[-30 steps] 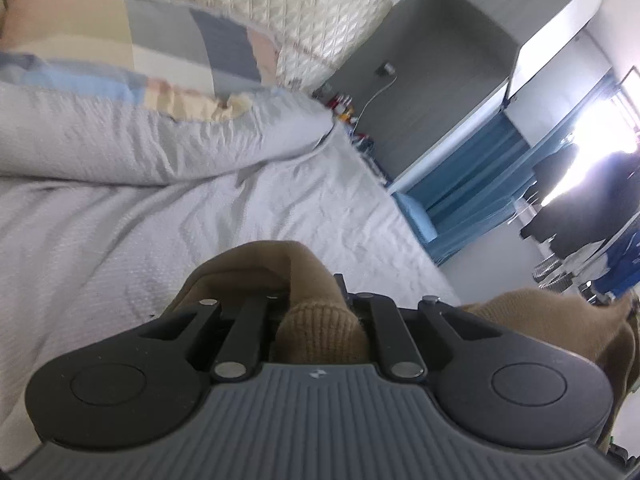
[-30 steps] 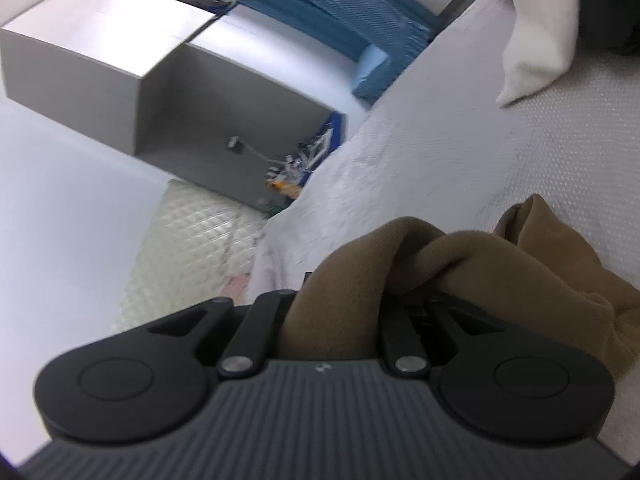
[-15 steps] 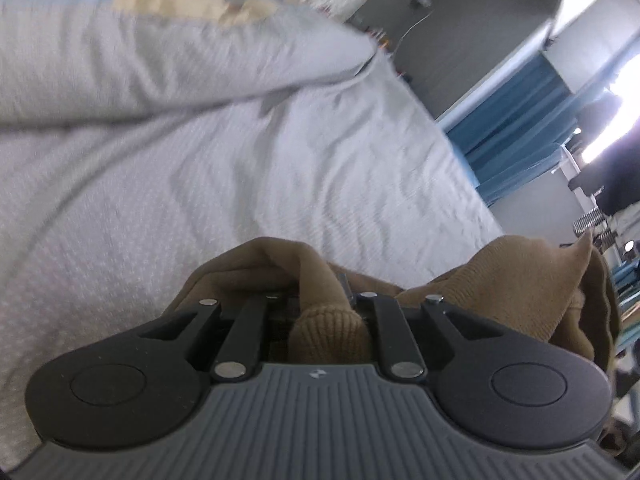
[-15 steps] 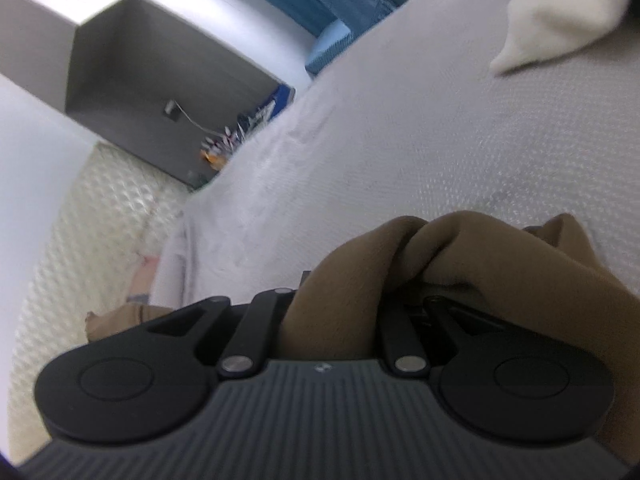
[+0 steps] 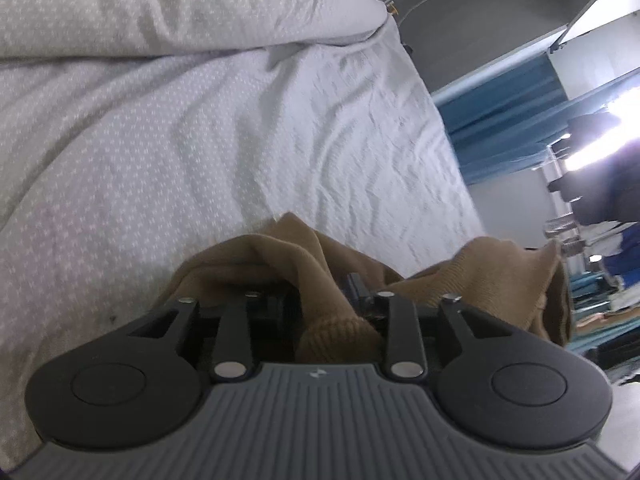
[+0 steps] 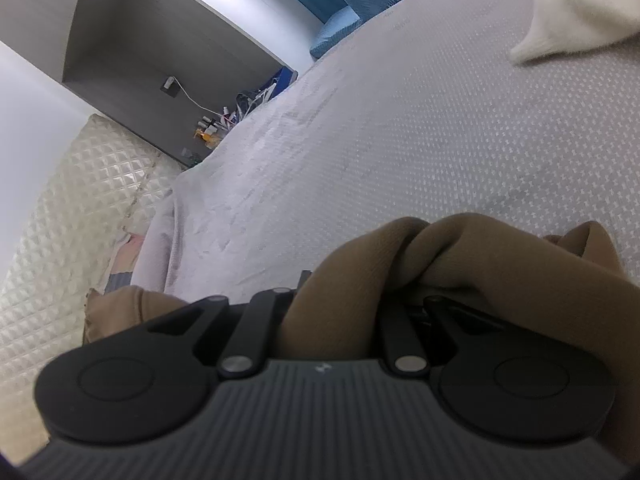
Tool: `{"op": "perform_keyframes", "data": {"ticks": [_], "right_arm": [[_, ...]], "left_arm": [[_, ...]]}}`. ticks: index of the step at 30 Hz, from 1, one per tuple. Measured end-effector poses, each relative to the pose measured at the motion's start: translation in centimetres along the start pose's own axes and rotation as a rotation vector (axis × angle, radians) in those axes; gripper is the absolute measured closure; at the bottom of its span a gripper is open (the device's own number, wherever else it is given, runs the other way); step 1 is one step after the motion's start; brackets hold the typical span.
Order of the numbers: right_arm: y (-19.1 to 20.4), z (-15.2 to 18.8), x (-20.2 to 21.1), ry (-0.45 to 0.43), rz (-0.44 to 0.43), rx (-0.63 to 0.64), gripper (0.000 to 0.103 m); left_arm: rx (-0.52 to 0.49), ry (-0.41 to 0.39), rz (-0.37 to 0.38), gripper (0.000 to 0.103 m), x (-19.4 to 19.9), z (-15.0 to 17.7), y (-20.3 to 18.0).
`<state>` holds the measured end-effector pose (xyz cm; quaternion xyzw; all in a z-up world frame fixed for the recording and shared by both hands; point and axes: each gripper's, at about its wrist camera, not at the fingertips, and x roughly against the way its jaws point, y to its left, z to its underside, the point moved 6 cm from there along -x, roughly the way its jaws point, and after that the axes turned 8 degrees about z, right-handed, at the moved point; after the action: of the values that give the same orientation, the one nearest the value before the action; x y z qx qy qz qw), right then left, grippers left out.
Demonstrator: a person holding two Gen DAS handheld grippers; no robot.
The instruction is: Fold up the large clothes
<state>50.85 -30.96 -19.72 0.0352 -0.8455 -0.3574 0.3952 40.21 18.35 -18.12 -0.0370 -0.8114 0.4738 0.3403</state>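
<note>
Landmark: the grey bedsheet (image 5: pixel 280 128).

Left gripper (image 5: pixel 320 300): low over the sheet's near part, jaws opening, ribbed cuff of the brown sweater (image 5: pixel 304 256) between them. Whether the pads have fully let go is hard to tell; cloth hides the tips.

Right gripper (image 6: pixel 340 300): also low over the near sheet, clamped tight on a bunched fold of the same sweater.

Sweater: piled at both grippers on the sheet's near edge. A second hump sits off to the right in the left-wrist view, likely the end the right gripper holds.

Beyond it, open sheet, wrinkled. At the sheet's far end, a rolled duvet (image 5: pixel 180 12). A white garment (image 6: pixel 576 12) lies on the sheet, well apart from the sweater. Past the sheet's edge, a grey cabinet (image 6: pixel 132 52).

Risks:
- Left releases while right grips: any right-hand pull drags the freed cuff and undoes the lay.
- Knit cuff may snag on a pad as the jaws part and lift with it.
- Bunched cloth sets down creased, so the fold lands crooked.

Count: two grippers, one brown sweater, one white garment, one duvet, one cabinet.
</note>
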Motion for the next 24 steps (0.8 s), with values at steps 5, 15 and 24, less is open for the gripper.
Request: {"op": "perform_keyframes", "data": {"ticks": [5,15,24], "right_arm": [[0.1,0.0,0.0,0.0,-0.011,0.0,0.089],[-0.4,-0.2,0.4,0.013,-0.032,-0.016,0.087],[-0.3,-0.2,0.4,0.016,-0.039,-0.022,0.086]], "left_arm": [[0.022,-0.007,0.055,0.032,3.4,0.4,-0.1],[-0.202,-0.113,0.073,0.029,9.7,3.8,-4.4],[-0.515,-0.071,0.13,0.029,6.7,9.5,-10.6]]}}
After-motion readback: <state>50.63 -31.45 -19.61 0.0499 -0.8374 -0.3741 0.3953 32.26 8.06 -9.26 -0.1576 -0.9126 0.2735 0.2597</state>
